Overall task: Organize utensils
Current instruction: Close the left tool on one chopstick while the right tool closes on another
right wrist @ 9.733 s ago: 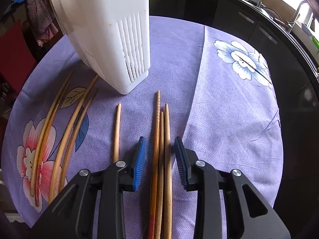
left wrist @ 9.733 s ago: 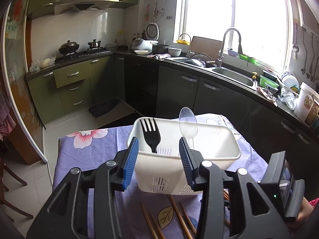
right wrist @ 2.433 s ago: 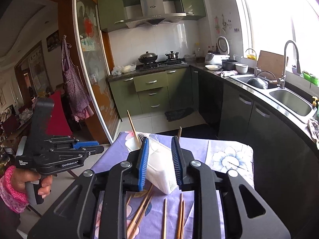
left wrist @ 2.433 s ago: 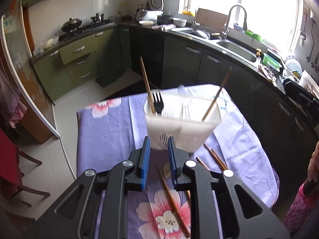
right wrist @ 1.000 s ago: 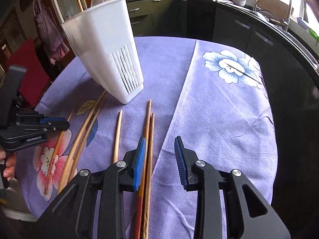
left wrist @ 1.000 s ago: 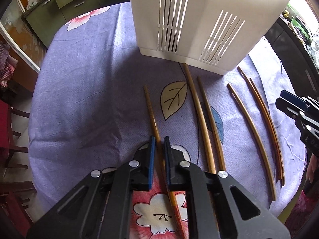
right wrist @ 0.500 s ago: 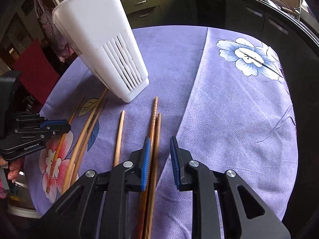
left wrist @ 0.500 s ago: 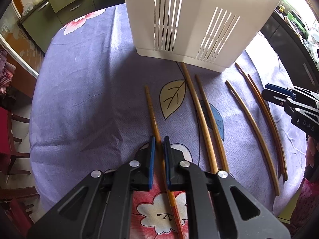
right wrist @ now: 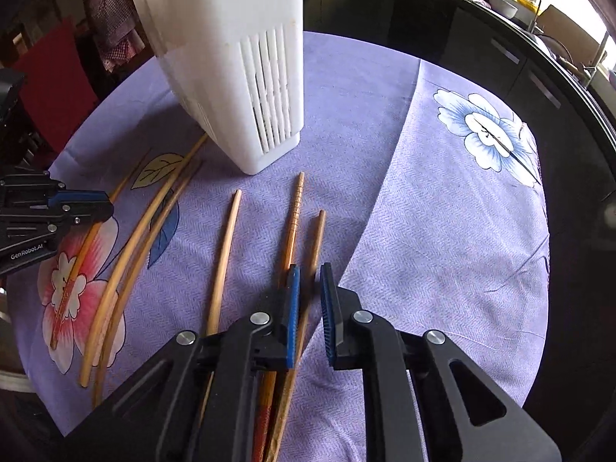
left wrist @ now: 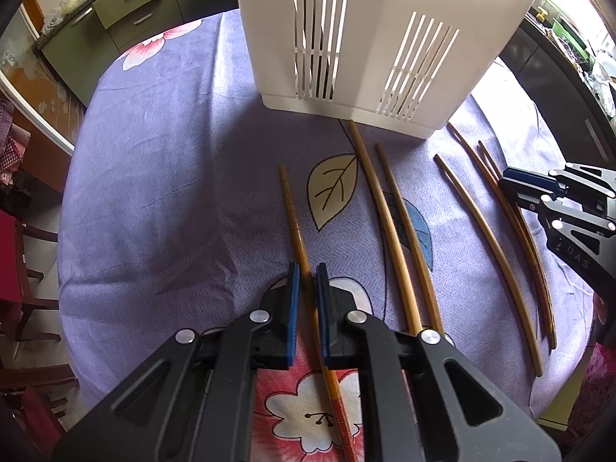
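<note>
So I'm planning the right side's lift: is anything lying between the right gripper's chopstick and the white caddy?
Nothing visible. The chopstick between the right gripper fingers points toward the white caddy across bare cloth; a ridged chopstick lies beside it.

The left gripper (right wrist: 92, 202), seen at the left edge of the right wrist view, carries white lettering "GenRobot.AI" on its black body. In the left wrist view, the right gripper (left wrist: 512, 183) shows the white letters "DAS" on its black housing.

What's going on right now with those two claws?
Left gripper closed around one chopstick on the cloth. Right gripper closing on another chopstick. Holder ahead, path clear.
</note>
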Tool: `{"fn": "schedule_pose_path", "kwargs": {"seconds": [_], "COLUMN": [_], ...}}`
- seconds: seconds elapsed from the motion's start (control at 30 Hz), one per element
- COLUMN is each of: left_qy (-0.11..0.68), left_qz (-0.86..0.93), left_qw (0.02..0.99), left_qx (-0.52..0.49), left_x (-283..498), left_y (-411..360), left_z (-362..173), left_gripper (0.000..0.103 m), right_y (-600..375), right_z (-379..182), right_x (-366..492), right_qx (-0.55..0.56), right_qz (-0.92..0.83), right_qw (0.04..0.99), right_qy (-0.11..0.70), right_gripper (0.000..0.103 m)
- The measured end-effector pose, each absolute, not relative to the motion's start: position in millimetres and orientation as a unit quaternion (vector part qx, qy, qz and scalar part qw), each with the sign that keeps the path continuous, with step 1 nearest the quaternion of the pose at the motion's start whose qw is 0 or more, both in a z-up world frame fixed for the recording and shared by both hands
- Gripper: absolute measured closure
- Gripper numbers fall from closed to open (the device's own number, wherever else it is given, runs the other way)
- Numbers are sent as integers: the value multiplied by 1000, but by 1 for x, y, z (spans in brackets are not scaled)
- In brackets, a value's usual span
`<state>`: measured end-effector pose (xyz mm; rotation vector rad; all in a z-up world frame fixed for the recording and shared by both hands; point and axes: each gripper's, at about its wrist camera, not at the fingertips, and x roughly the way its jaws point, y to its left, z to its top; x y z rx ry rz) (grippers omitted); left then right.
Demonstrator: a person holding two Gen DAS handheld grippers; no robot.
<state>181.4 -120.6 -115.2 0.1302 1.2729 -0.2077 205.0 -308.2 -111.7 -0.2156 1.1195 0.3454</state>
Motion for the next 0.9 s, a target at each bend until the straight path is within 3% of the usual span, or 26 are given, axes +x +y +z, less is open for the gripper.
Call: {"fn": "schedule_pose_path", "kwargs": {"seconds": [0.47, 0.7, 0.9], "left_qy": [597, 595, 592], "left_qz": [-90, -90, -97], "left_qw": [795, 797, 798], "left_qx": [57, 53, 50], "left_x": [188, 189, 187], "left_y": [-122, -121, -118], "left_z": [-116, -116, -111], "left_gripper": [93, 96, 97], "right_y": [-317, -309, -320], "right_z": [-114, -112, -85], "right_x": [227, 219, 200], "right_qx": [-88, -77, -55], "right_qz": [161, 154, 147], "right_qw": [821, 827, 849], "right_qy": [541, 535, 504], "right_gripper": [91, 97, 97]}}
